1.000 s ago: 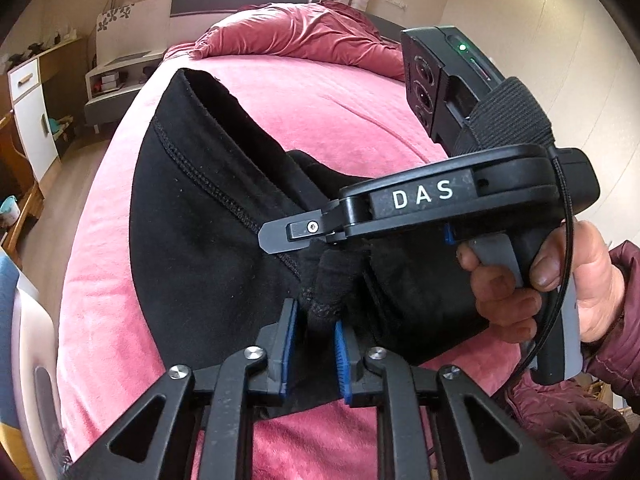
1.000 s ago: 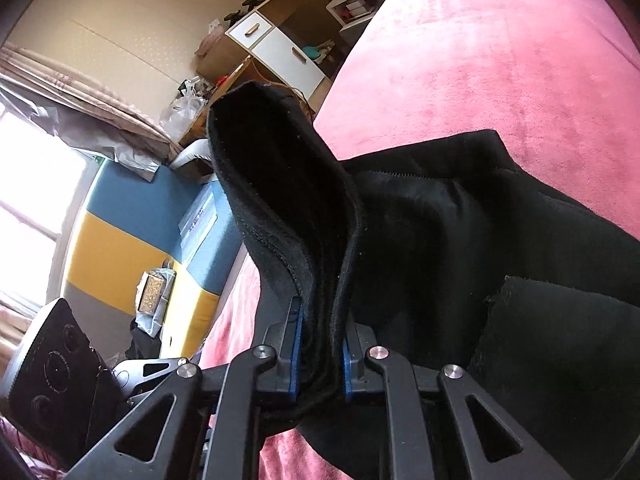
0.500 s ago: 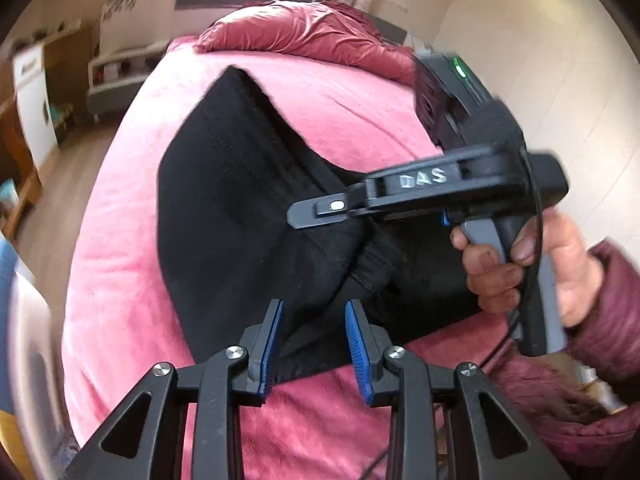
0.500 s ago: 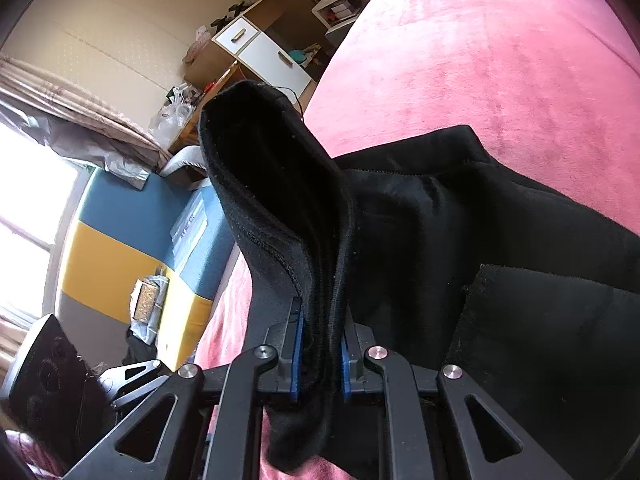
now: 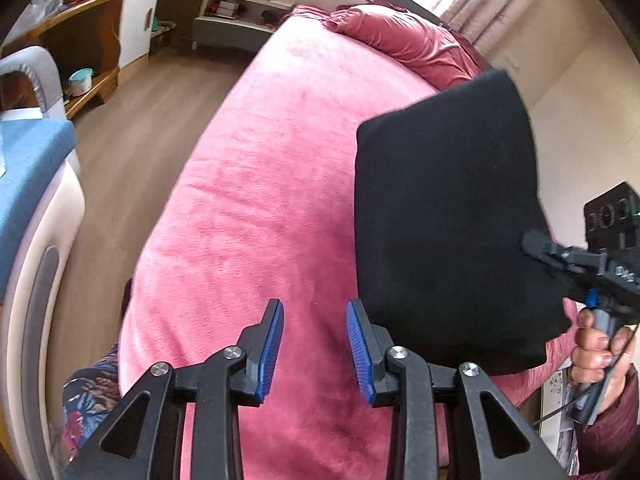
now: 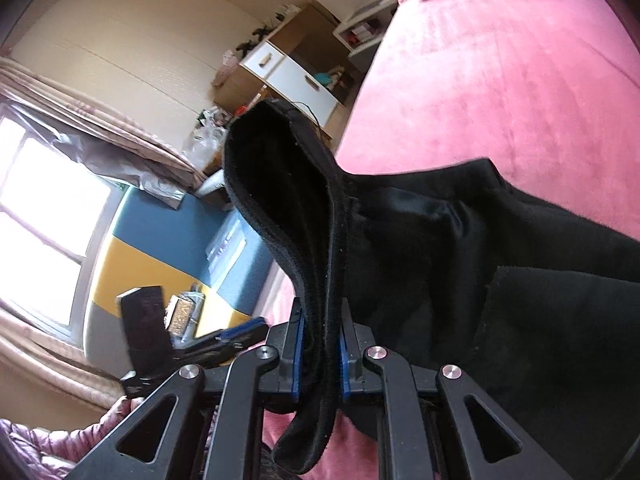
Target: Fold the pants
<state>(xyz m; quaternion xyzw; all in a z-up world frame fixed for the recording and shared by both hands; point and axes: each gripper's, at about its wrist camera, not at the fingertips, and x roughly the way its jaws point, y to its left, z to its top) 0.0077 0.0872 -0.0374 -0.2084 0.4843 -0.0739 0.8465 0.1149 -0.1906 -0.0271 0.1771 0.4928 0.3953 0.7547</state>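
The black pants (image 5: pixel 444 232) lie folded on the pink bed (image 5: pixel 256 208), at the right of the left wrist view. My left gripper (image 5: pixel 316 344) is open and empty, over bare bedcover just left of the pants. My right gripper (image 6: pixel 320 354) is shut on a thick black edge of the pants (image 6: pixel 316 248), which stands up between its blue pads (image 6: pixel 297 356). The rest of the pants (image 6: pixel 500 280) spread to the right on the bed. The right gripper also shows at the right edge of the left wrist view (image 5: pixel 532 246), against the pants.
A crumpled pink duvet (image 5: pixel 400 36) lies at the head of the bed. Wooden floor (image 5: pixel 132 112), a wooden desk (image 5: pixel 84 48) and a low white shelf (image 5: pixel 236 12) stand to the left. A blue and yellow padded piece (image 6: pixel 160 248) is beside the bed.
My left gripper let go of the pants edge, opened, and swung left over the bare bed. My right gripper kept its hold.
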